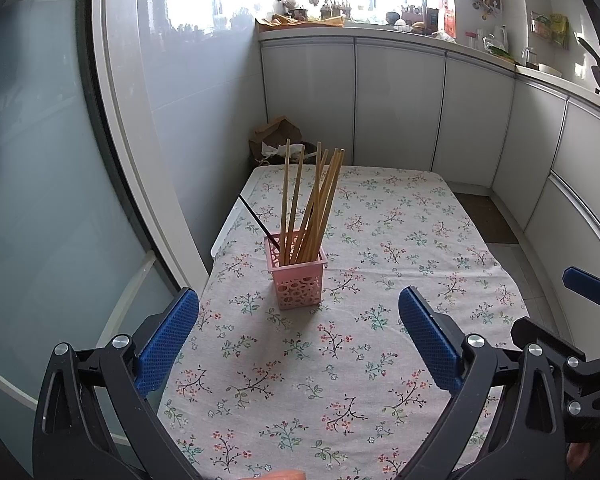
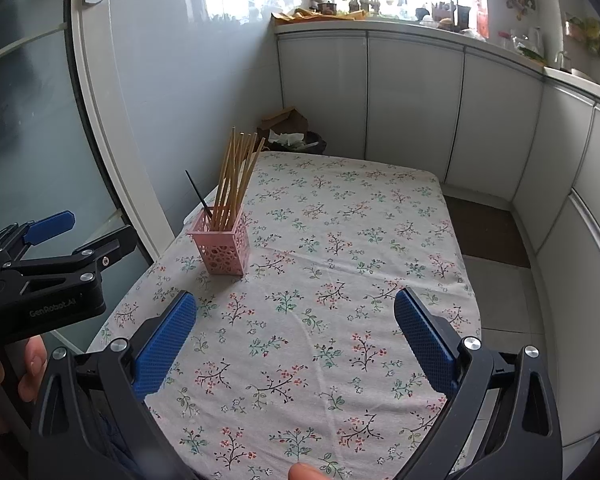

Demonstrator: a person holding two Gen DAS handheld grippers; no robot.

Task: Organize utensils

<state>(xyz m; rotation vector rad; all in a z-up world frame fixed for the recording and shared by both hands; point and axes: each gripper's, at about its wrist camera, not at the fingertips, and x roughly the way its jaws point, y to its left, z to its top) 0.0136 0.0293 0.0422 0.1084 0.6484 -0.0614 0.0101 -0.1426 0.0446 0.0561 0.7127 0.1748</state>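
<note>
Both claws gape (empty); chopsticks [image 1: 308, 204] fill basket [image 1: 298, 280].

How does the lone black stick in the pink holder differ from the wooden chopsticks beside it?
The black stick is dark and thin; the wooden chopsticks are tan and thicker. It is single; they form a bundle. It leans left, away from them, over the holder's corner, while they stand steeper, fanned slightly. Both rest inside the pink holder on the floral tablecloth.

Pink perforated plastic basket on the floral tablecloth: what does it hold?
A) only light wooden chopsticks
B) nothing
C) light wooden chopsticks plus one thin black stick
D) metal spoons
C: the pink perforated plastic basket holds upright light wooden chopsticks and one thin black stick leaning out.
</note>
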